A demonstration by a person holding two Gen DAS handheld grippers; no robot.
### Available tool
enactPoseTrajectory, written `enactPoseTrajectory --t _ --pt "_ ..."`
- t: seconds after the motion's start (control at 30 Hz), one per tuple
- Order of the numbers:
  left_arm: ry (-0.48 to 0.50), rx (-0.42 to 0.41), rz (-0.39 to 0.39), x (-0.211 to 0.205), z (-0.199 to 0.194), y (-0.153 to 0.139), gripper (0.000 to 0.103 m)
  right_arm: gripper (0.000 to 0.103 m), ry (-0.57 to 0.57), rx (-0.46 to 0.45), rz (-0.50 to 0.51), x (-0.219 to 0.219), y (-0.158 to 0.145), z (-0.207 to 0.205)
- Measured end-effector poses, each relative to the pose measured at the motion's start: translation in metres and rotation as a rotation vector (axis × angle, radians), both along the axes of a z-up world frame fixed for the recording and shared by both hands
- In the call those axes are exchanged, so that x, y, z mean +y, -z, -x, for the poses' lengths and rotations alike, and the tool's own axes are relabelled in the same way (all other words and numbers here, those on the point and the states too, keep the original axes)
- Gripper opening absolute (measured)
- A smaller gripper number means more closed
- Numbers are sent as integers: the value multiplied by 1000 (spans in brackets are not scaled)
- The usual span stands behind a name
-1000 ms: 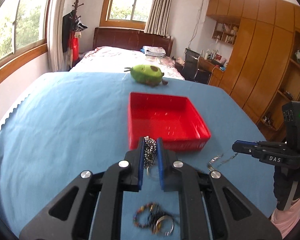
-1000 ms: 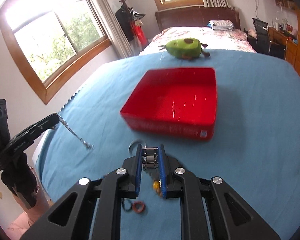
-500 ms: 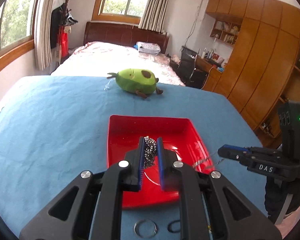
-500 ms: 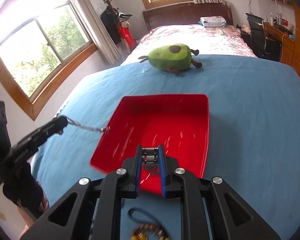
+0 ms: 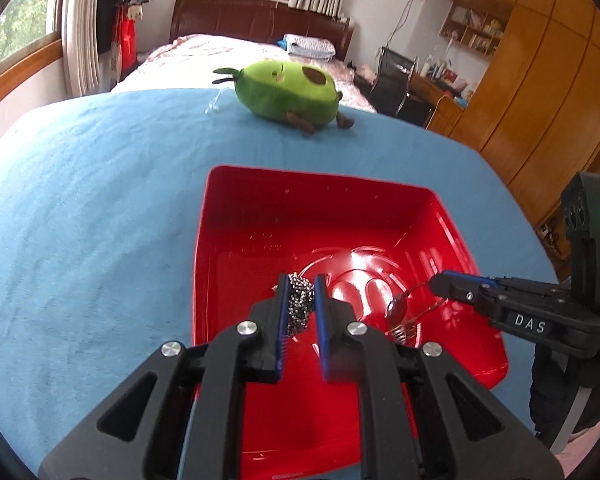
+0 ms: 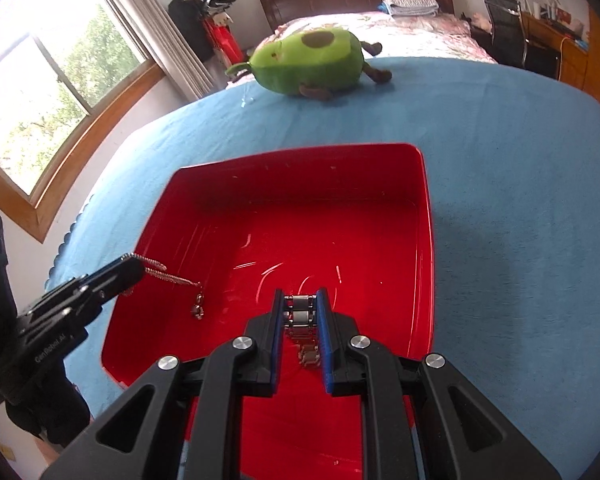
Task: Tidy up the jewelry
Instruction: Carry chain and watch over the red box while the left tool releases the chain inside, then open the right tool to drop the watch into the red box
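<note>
A blue cloth (image 5: 80, 208) covers the table and fills most of both wrist views. On it sits a shallow square red tray (image 5: 228, 216), its floor glossy with reflections and its rim bare; the same tray (image 6: 427, 216) spreads under the right wrist camera. Beyond the tray's far edge, near the back of the cloth, lies a green avocado plush toy (image 5: 288, 94) with a brown pit patch and small brown feet, well apart from the tray.

Both grippers hang over the tray, pointed downward into it. The left gripper (image 5: 301, 292) has its blue-padded fingers drawn close and pinches a bunched silver ball-chain necklace (image 5: 299, 304), the beads packed between the pads. From the right wrist view, part of that chain (image 6: 172, 278) trails out of the left gripper's tip over the tray's left side, and a small pendant (image 6: 198, 308) dangles at its end above the red floor.

The right gripper (image 6: 300, 300) is likewise nearly closed, clamping a silver link bracelet (image 6: 301, 316) of blocky metal segments; the lower links hang down between the fingers toward the tray. In the left wrist view the bracelet's loose end (image 5: 396, 310) hangs from the right gripper's tip over the tray's right half.
</note>
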State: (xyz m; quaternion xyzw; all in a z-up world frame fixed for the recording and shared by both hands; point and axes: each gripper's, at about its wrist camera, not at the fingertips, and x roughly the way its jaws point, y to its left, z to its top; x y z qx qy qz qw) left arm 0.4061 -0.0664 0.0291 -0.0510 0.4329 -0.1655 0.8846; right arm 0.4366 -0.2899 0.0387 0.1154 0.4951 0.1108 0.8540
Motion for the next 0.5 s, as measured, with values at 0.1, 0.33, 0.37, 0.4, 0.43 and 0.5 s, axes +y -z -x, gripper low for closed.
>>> enactPoseTrajectory --t 0.1,0.33,0.37,0.4,0.43,0.5 --pt "-4 32 -2 0 -5 8 12 18 3 4 2 1 5 -1" --pt "-5 23 7 3 4 1 15 21 11 -41 -13 -4 -6 14" --pt "-5 14 9 4 7 -2 25 21 10 -45 -19 -4 -7 16" --pt "-2 -3 12 4 12 -8 42 21 9 -51 -29 -6 -9 22" --pt "6 -23 18 5 18 -14 53 21 9 -57 -37 -7 -12 27" --pt "8 -55 28 8 31 -24 70 21 5 -71 -44 -8 -17 37"
